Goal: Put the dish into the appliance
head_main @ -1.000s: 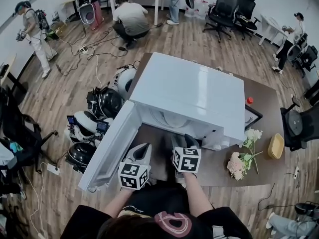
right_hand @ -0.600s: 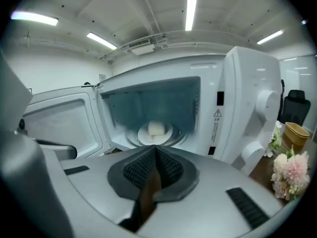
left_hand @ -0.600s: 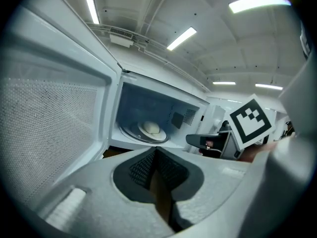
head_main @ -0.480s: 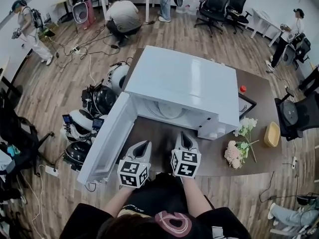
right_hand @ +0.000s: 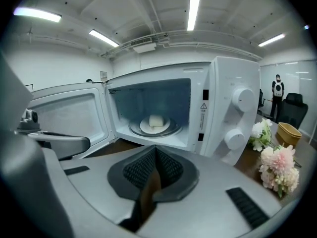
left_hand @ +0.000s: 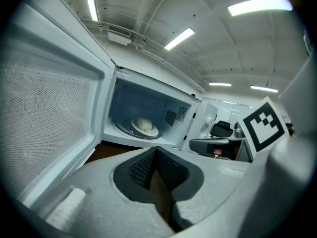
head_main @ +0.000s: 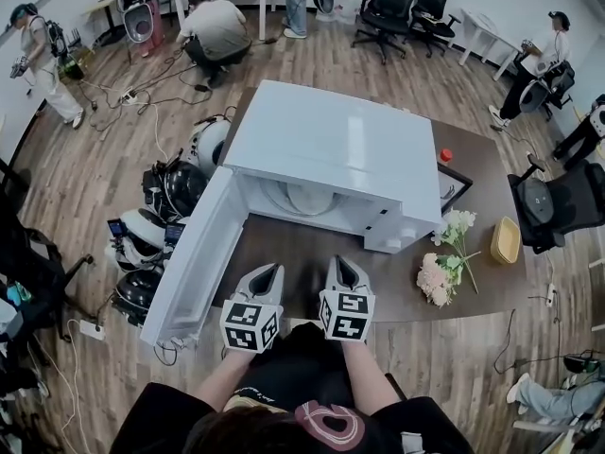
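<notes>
The white microwave (head_main: 331,154) stands on the brown table (head_main: 492,301) with its door (head_main: 194,263) swung wide open to the left. Inside, on the turntable, lies the white dish (right_hand: 156,124) with a pale lump on it; the left gripper view also shows the dish (left_hand: 143,126). My left gripper (head_main: 267,272) and right gripper (head_main: 340,265) hover side by side in front of the opening, clear of it. Both are shut with nothing between the pads (left_hand: 143,168), and the right gripper's fingers (right_hand: 168,170) meet at their tips.
Pink and white flowers (head_main: 444,268) lie right of the microwave, with a yellow bowl (head_main: 506,239) beyond them. A black tray (head_main: 454,185) and a small red object (head_main: 445,155) sit at the back right. Helmets and gear (head_main: 175,192) crowd the floor under the open door. Several people stand around the room.
Both grippers have drawn back from the microwave opening toward the person. The right gripper's jaws, spread apart before, have come together empty.
</notes>
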{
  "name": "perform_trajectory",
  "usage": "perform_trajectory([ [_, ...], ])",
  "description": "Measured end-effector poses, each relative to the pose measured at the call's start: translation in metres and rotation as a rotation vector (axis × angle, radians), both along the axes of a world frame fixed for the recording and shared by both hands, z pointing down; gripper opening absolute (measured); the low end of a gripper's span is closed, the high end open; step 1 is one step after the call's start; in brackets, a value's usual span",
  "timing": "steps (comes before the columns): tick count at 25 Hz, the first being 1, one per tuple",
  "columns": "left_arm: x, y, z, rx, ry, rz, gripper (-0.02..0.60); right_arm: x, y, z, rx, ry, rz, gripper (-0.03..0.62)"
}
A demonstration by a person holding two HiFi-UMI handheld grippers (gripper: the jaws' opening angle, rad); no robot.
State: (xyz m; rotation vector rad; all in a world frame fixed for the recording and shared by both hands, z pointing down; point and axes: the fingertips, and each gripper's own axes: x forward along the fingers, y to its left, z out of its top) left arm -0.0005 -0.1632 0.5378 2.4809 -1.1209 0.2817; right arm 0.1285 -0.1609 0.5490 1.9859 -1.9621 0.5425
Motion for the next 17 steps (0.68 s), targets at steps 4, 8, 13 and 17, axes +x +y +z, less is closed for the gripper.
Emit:
perform_trajectory([
  [4, 0.004, 0.001, 0.001, 0.0, 0.004, 0.01, 0.006, 0.005, 0.007, 0.0, 0.0, 0.004, 0.017, 0.006],
  [8, 0.01, 0.003, 0.001, 0.004, 0.003, 0.03, 0.006, 0.008, 0.013, -0.001, 0.0, 0.009, 0.026, 0.006],
  [13, 0.014, 0.005, 0.001, 0.005, -0.002, 0.052, 0.006, 0.004, 0.015, -0.002, 0.002, 0.004, 0.018, 0.006],
  [17, 0.016, 0.007, 0.003, 0.005, -0.003, 0.058, 0.006, 0.002, 0.016, 0.0, 0.001, 0.01, 0.006, 0.006],
])
